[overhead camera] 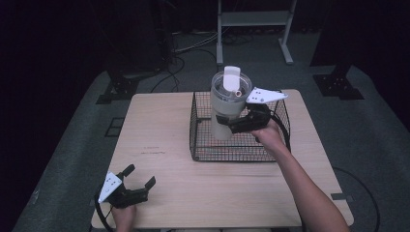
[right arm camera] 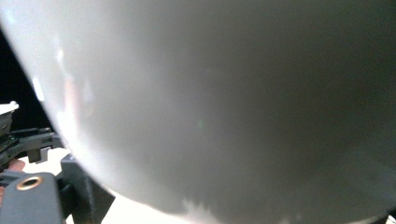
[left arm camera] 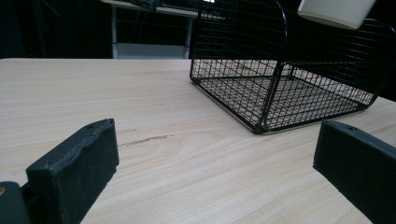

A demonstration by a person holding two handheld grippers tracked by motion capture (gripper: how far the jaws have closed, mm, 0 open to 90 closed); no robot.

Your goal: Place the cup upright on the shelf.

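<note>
Wire basket [overhead camera: 240,147] mid-table | right gripper [overhead camera: 231,123] grasps cream tumbler [overhead camera: 227,104] above it | left gripper [overhead camera: 141,176] released, well apart

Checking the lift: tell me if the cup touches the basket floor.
Apart. The left gripper view shows the cup hanging above the wire basket, with open space under its base.

The high view looks forward and down on the light wooden table [overhead camera: 159,164], the left gripper view looks low across its top toward the black wire basket [left arm camera: 285,93], also seen from above, and the right gripper view sits pressed against a pale grey tall tumbler [right arm camera: 224,102].
</note>
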